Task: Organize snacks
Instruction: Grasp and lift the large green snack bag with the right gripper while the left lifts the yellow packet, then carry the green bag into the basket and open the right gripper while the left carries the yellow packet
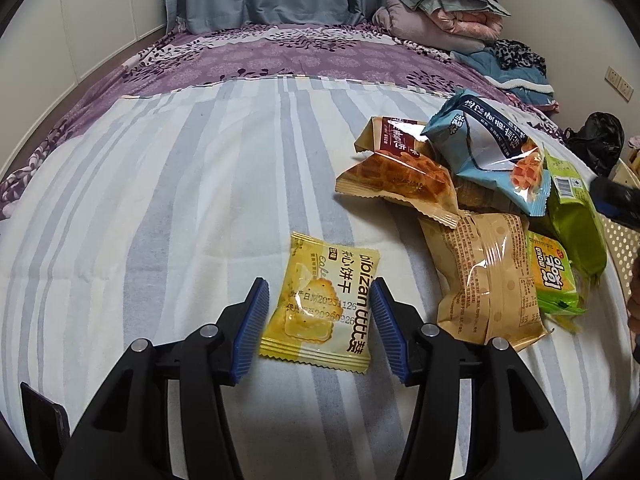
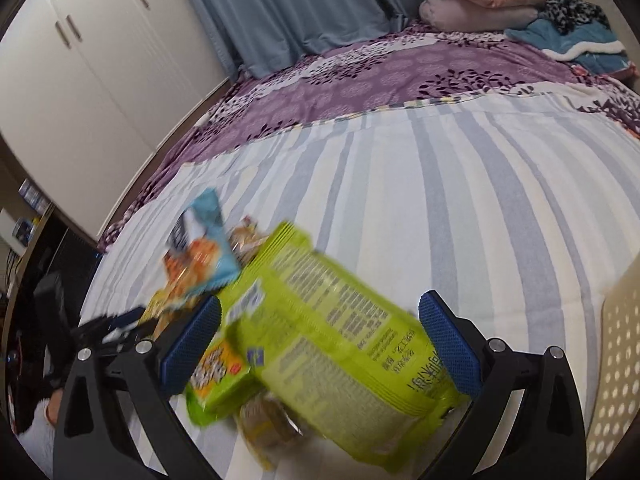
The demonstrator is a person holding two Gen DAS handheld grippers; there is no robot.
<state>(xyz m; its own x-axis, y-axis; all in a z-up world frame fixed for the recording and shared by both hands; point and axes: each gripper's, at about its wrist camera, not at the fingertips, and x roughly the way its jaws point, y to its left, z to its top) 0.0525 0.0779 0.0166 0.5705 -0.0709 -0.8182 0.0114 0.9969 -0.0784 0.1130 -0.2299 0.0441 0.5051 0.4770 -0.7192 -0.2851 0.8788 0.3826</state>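
Note:
A small yellow cracker packet [image 1: 320, 300] lies flat on the striped bed sheet [image 1: 180, 200]. My left gripper [image 1: 318, 300] is open with a blue pad on each side of the packet, not clamped on it. To its right is a pile of snacks: a waffle packet [image 1: 400, 184], a light blue bag [image 1: 488, 148], a tan bag [image 1: 488, 276] and a large green bag [image 1: 576, 220]. In the right wrist view my right gripper [image 2: 320, 324] is open around that large green bag [image 2: 340, 340], which looks blurred. A small green packet [image 2: 218, 380] lies under its left pad.
A cream perforated basket [image 2: 616, 360] stands at the right edge, also in the left wrist view [image 1: 624, 240]. Folded blankets [image 1: 440, 12] and clothes sit at the far end on a purple floral cover [image 1: 280, 56]. White wardrobe doors [image 2: 80, 60] stand left of the bed.

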